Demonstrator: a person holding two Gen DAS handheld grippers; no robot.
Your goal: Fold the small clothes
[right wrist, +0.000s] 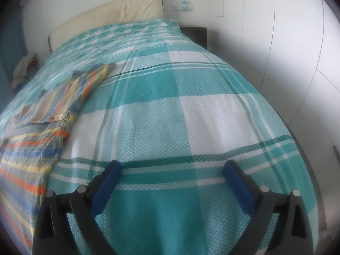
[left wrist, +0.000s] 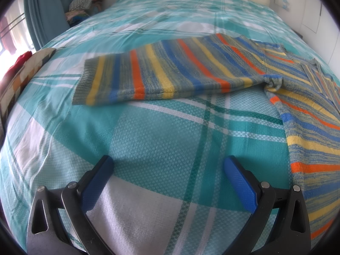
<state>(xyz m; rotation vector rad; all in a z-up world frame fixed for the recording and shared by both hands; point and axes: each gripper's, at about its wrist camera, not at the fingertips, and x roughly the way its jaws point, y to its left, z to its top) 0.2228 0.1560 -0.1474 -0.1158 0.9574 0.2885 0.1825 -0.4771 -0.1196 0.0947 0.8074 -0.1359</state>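
A striped knit sweater (left wrist: 212, 68) in blue, yellow, orange and grey lies flat on the teal checked bedspread (left wrist: 161, 131). One sleeve stretches out to the left in the left wrist view; the body runs down the right edge. My left gripper (left wrist: 169, 163) is open and empty, hovering over bare bedspread in front of the sleeve. In the right wrist view the sweater (right wrist: 48, 110) lies at the left. My right gripper (right wrist: 172, 167) is open and empty over the bedspread (right wrist: 191, 110), to the right of the sweater.
A cream headboard (right wrist: 110, 14) stands at the far end of the bed. A dark nightstand (right wrist: 194, 34) and white wardrobe doors (right wrist: 286, 53) are on the right. A pile of clothes (left wrist: 87, 2) sits by the blue curtain (left wrist: 46, 10). A patterned cushion (left wrist: 25, 74) lies at the left bed edge.
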